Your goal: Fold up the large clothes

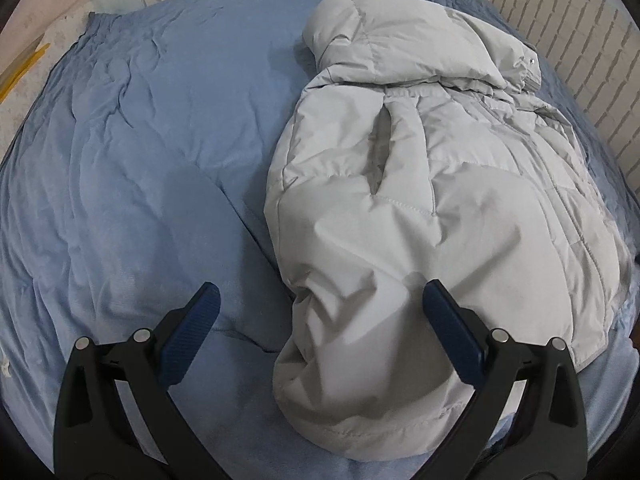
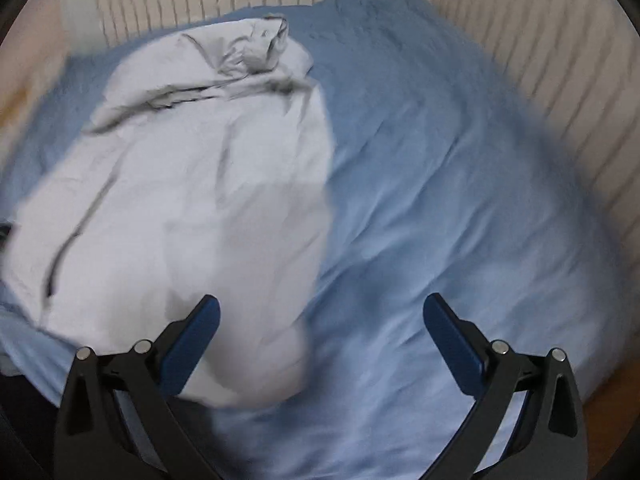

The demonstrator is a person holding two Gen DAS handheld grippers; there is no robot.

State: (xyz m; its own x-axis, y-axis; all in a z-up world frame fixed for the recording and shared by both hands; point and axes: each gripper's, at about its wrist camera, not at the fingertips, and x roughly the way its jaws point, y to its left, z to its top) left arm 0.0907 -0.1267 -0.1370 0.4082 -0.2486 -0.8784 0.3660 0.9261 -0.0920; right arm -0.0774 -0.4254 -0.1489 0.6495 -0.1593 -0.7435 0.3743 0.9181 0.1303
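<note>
A light grey padded jacket (image 1: 432,200) lies on a blue bed cover (image 1: 140,160), its sides folded in, its hood end toward the far wall. My left gripper (image 1: 320,292) is open and empty, hovering over the jacket's near end; its right finger is above the fabric. In the right wrist view, which is motion-blurred, the jacket (image 2: 192,200) lies at the left. My right gripper (image 2: 320,304) is open and empty, over the jacket's right near edge and the bed cover (image 2: 460,180).
A white brick-pattern wall (image 1: 560,20) runs along the bed's far and right sides. A pale floor strip with yellow sticks (image 1: 24,68) shows at far left. A wooden floor (image 2: 608,408) shows at the bed's near right.
</note>
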